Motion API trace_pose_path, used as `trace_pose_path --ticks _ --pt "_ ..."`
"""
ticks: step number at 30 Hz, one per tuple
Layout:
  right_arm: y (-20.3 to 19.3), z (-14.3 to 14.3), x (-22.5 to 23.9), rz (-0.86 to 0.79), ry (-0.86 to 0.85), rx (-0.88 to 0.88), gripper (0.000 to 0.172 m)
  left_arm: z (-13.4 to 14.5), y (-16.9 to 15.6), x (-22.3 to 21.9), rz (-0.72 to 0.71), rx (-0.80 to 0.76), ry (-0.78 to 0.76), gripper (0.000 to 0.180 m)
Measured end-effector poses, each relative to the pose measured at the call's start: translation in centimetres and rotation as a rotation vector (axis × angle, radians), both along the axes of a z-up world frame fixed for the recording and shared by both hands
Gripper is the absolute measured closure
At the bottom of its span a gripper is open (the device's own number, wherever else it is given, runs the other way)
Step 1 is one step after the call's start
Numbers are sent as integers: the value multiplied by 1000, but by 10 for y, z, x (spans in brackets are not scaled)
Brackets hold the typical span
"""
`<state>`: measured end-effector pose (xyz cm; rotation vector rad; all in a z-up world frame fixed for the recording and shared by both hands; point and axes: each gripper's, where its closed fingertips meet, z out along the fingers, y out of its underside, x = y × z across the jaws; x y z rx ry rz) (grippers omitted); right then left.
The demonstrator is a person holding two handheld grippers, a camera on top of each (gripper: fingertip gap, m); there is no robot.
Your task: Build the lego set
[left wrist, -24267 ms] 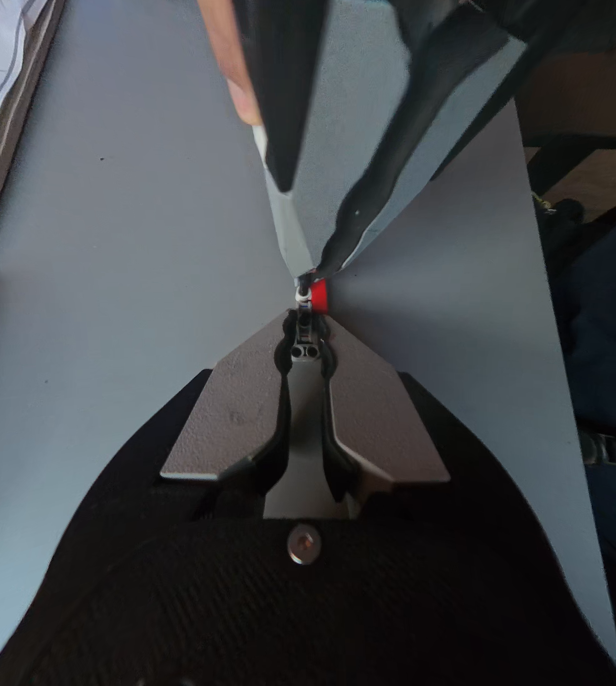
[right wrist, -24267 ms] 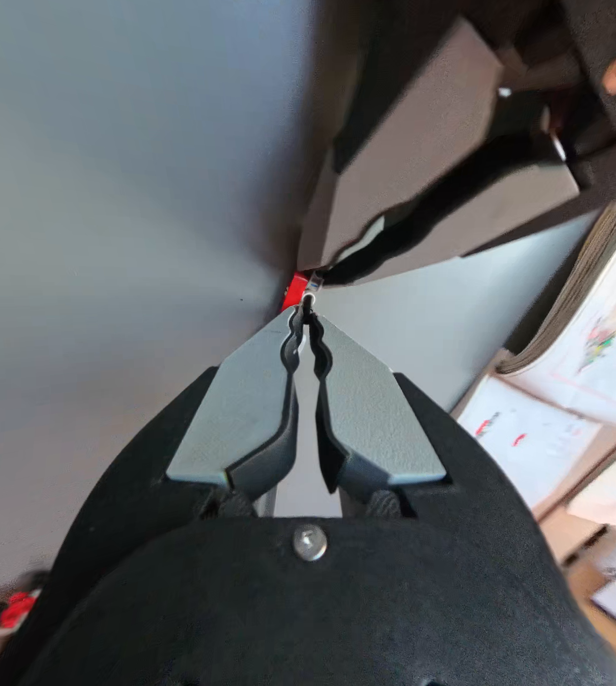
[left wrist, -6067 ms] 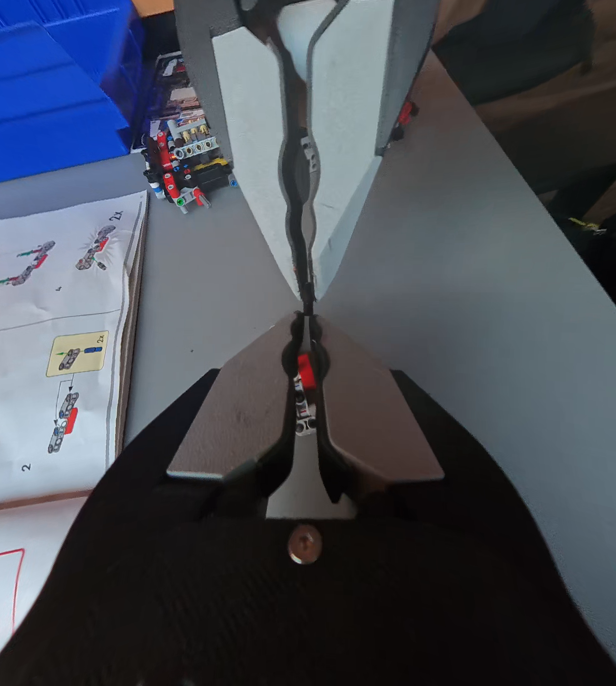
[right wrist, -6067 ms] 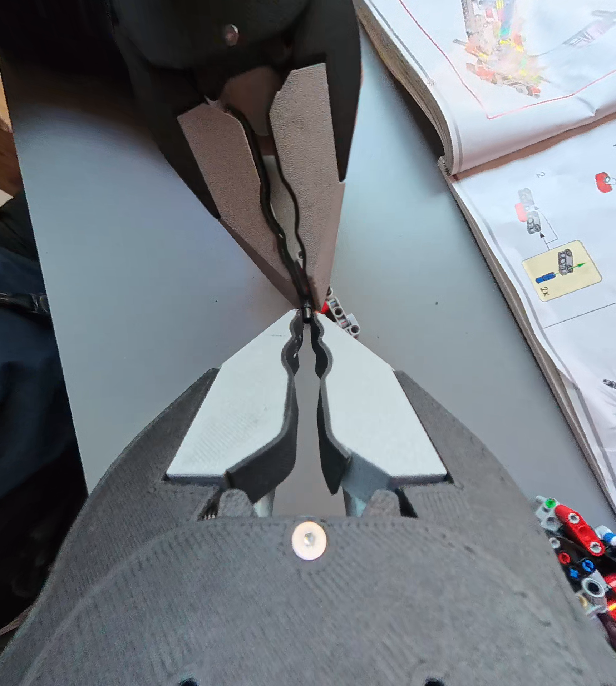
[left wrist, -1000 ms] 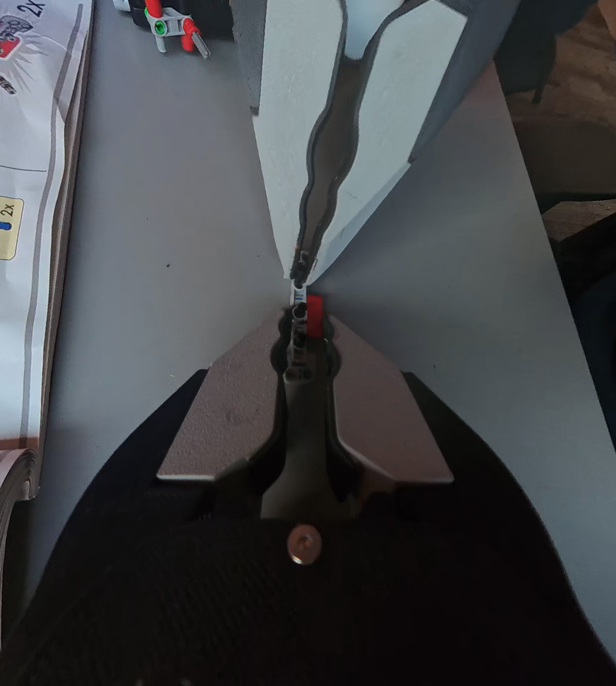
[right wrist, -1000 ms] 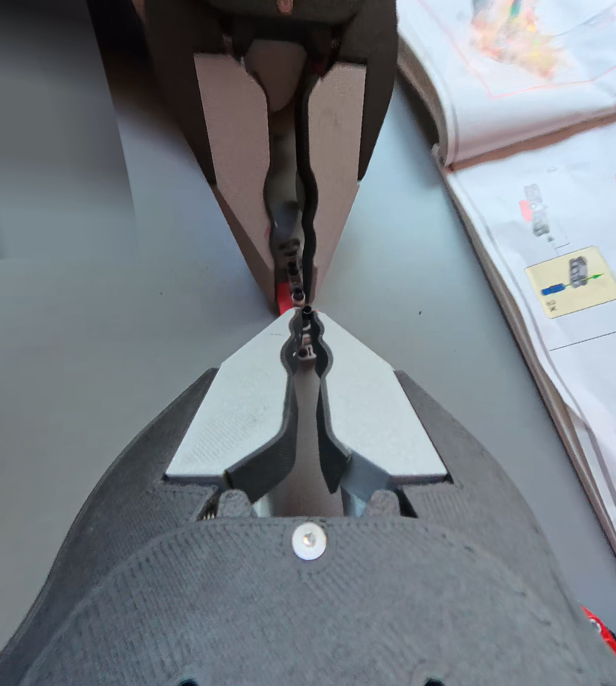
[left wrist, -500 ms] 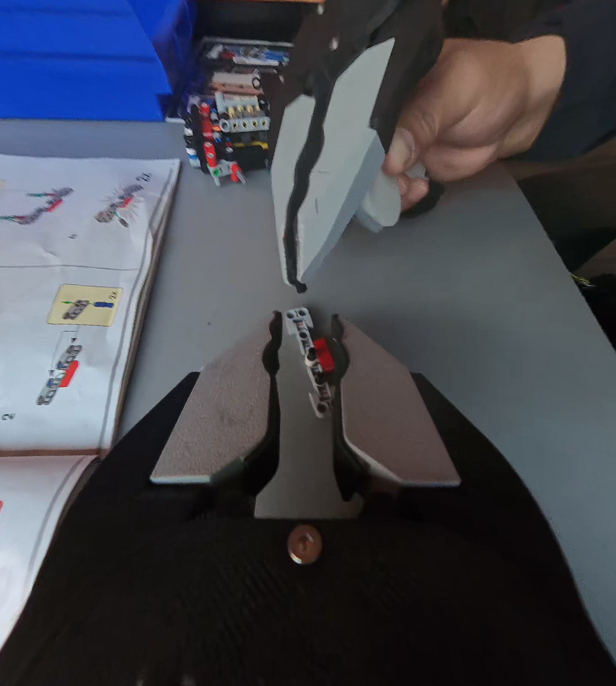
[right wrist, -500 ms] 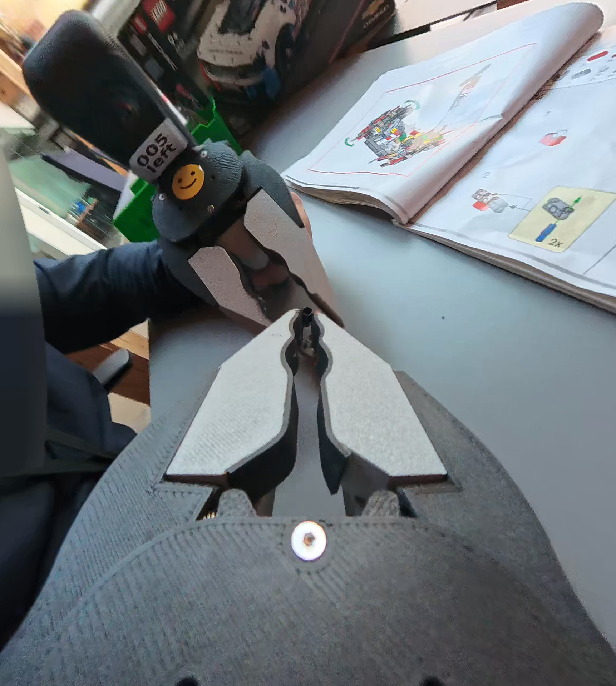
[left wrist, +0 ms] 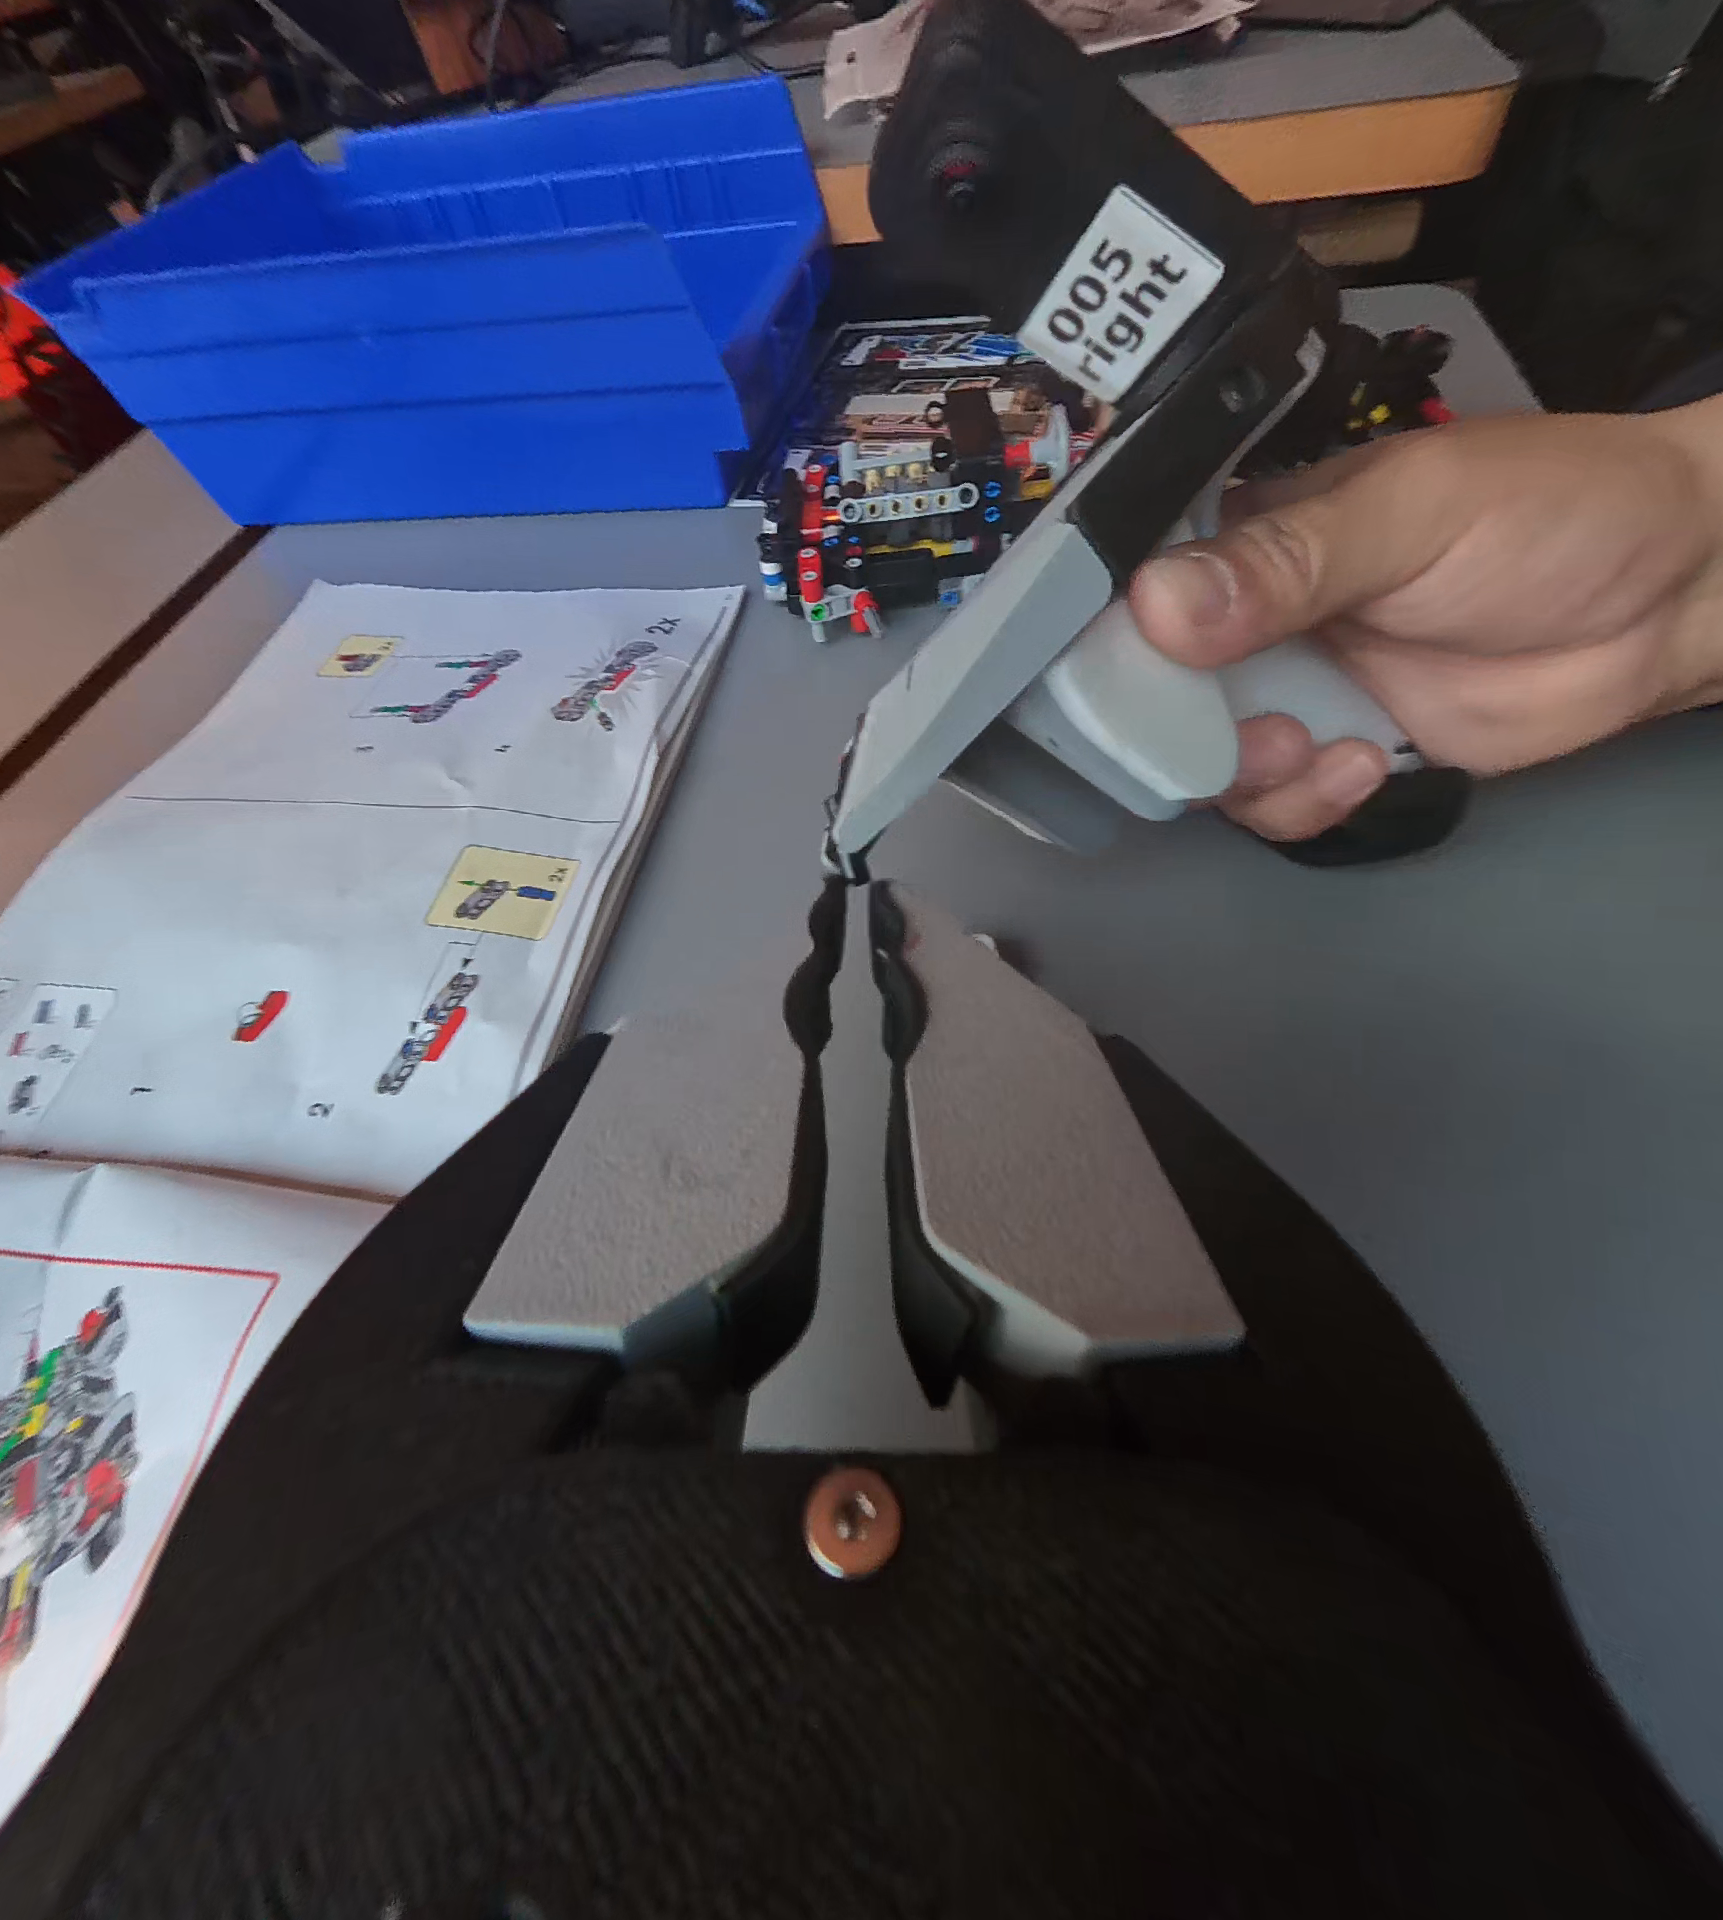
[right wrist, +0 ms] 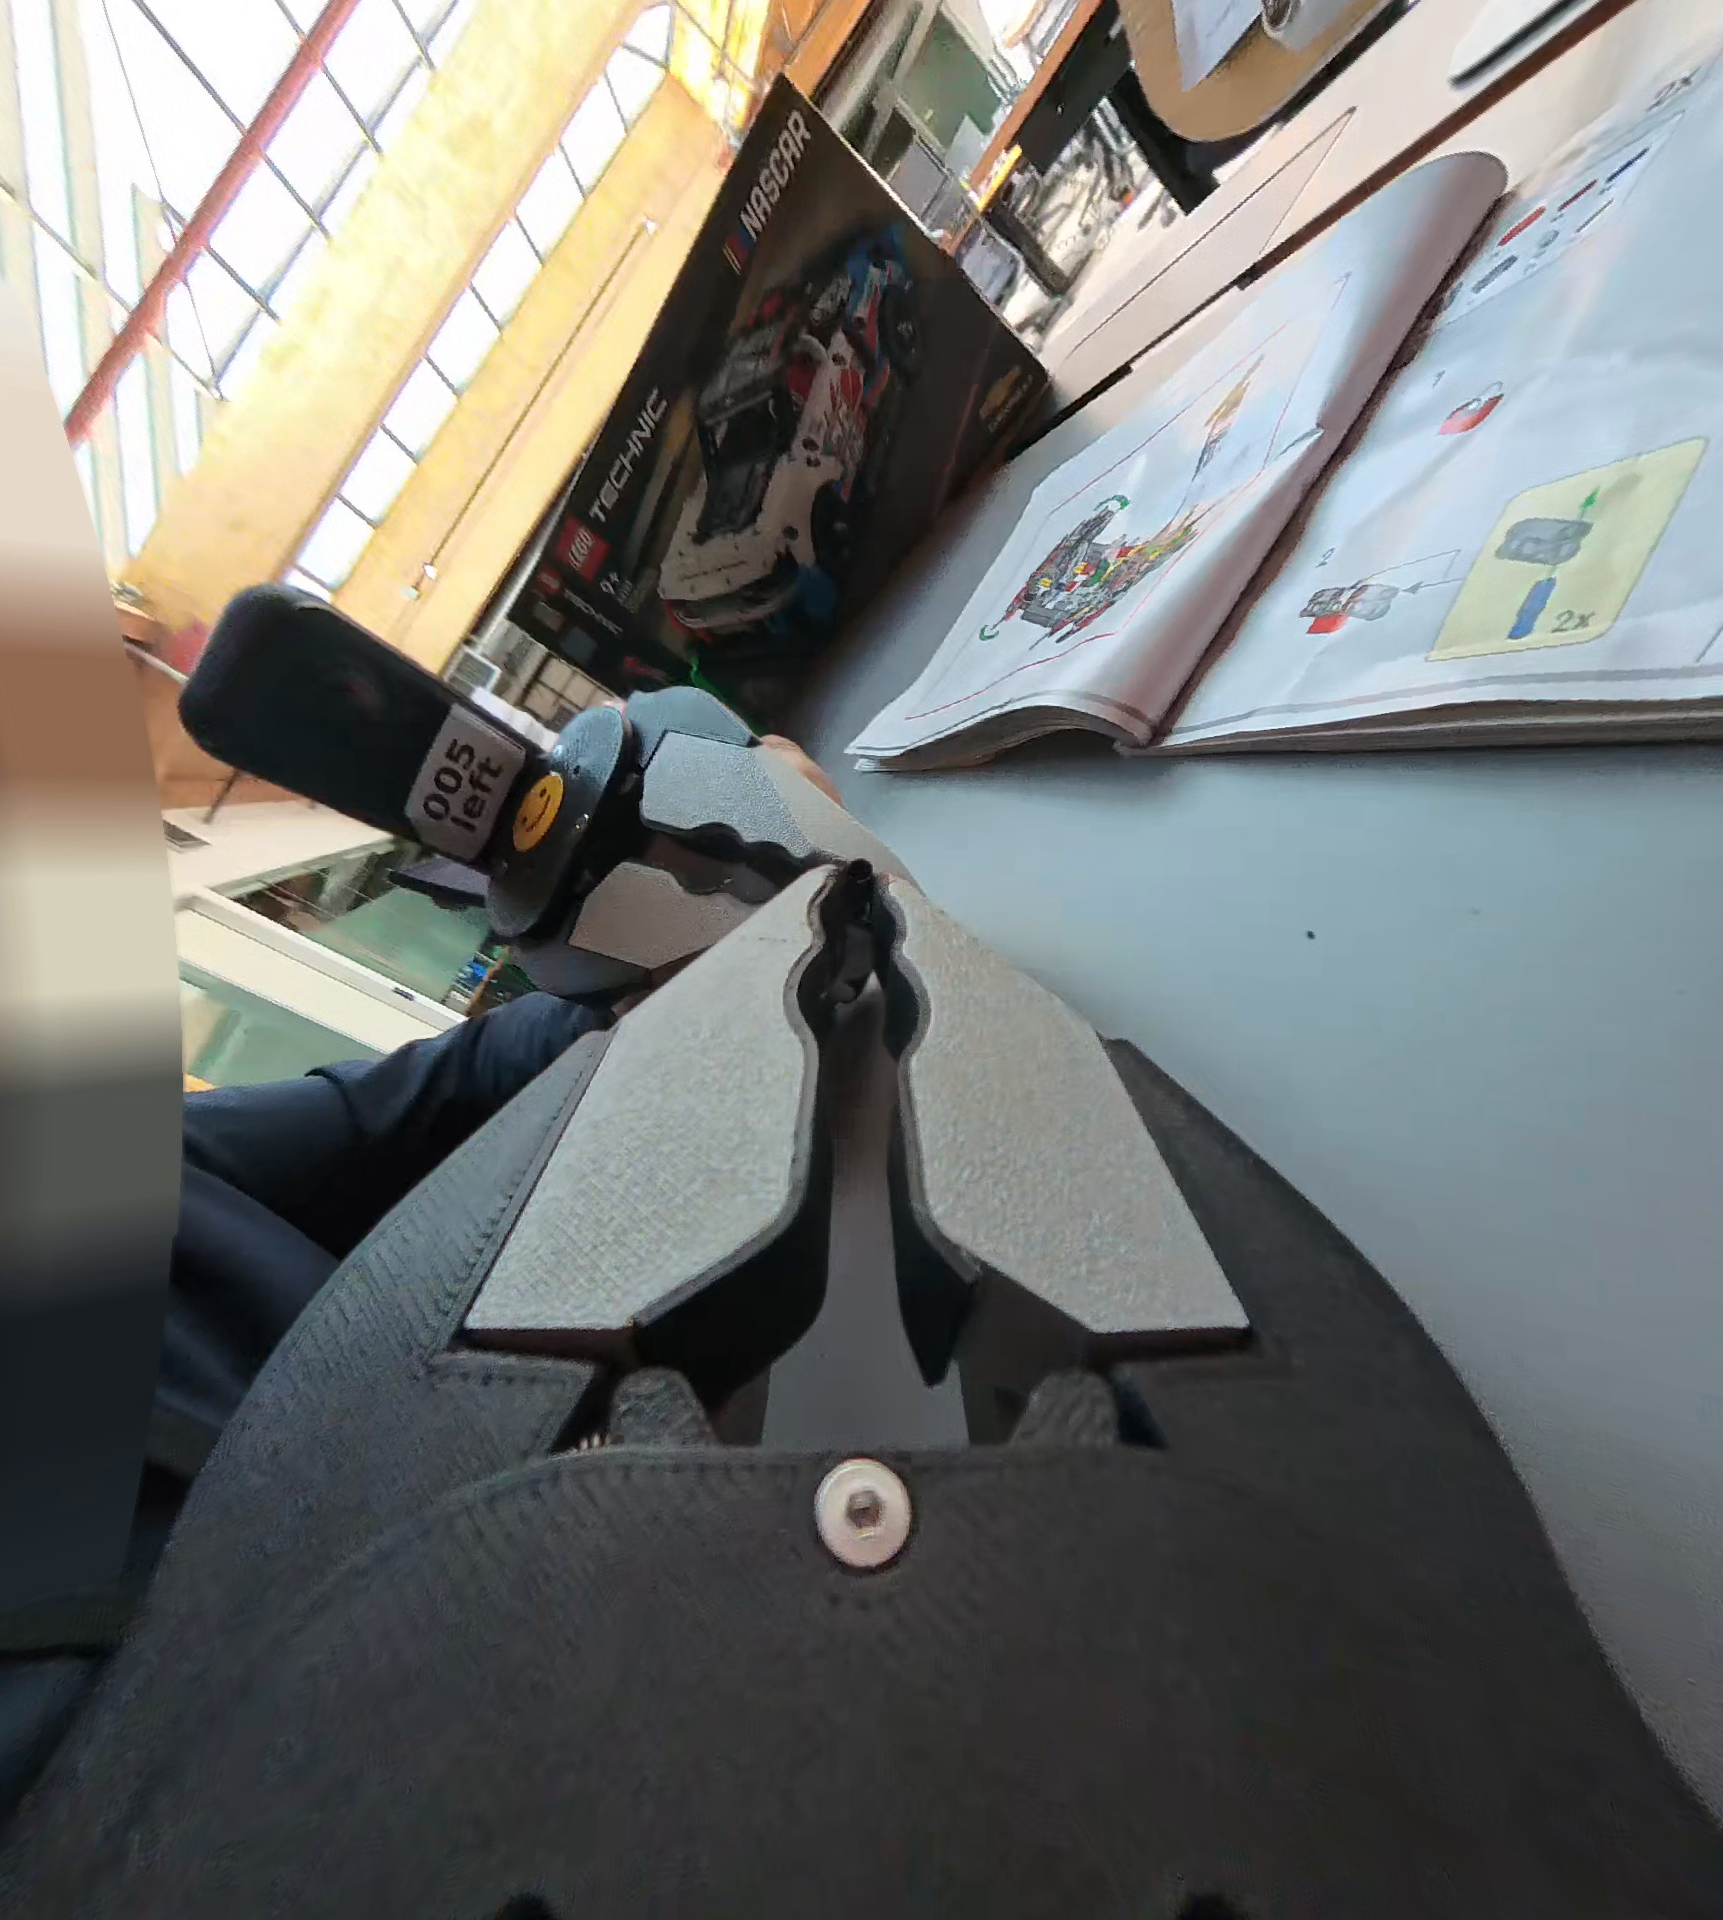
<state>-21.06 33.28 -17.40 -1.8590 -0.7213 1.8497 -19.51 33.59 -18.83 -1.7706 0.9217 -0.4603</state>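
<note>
My left gripper (left wrist: 852,891) is shut, hovering low over the grey table (left wrist: 1356,1091). Only table shows between its fingers. A small grey-and-red brick piece (left wrist: 982,943) peeks out on the table from behind its right finger. My right gripper (right wrist: 857,883) is shut on a small black pin (right wrist: 855,873) that sticks out of its tips. In the left wrist view the right gripper (left wrist: 841,862) points down, its tip with the pin just above my left fingertips. In the right wrist view the left gripper (right wrist: 711,852) lies just behind my right fingers, its tips hidden.
An open instruction booklet (left wrist: 317,831) lies left on the table and also shows in the right wrist view (right wrist: 1356,540). A blue bin (left wrist: 441,312) and a partly built brick model (left wrist: 898,509) stand at the back. A hand (left wrist: 1459,603) holds the right gripper. A dark set box (right wrist: 763,416) stands beyond. Less than 4 cm separates the two grippers' tips. Both grippers' tips are roughly 20 centimeters from the partly built brick model (left wrist: 898,509).
Half a second ago my left jaws stood wide open around the grey-and-red piece on the table. Now they have come together without it. The right gripper kept its pin and tilted.
</note>
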Motion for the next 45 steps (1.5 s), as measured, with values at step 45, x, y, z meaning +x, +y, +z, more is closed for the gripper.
trace_pose_path --ticks 45 --pt "7 -6 -14 -72 -134 210 166 -7 14 -17 85 129 222 179"
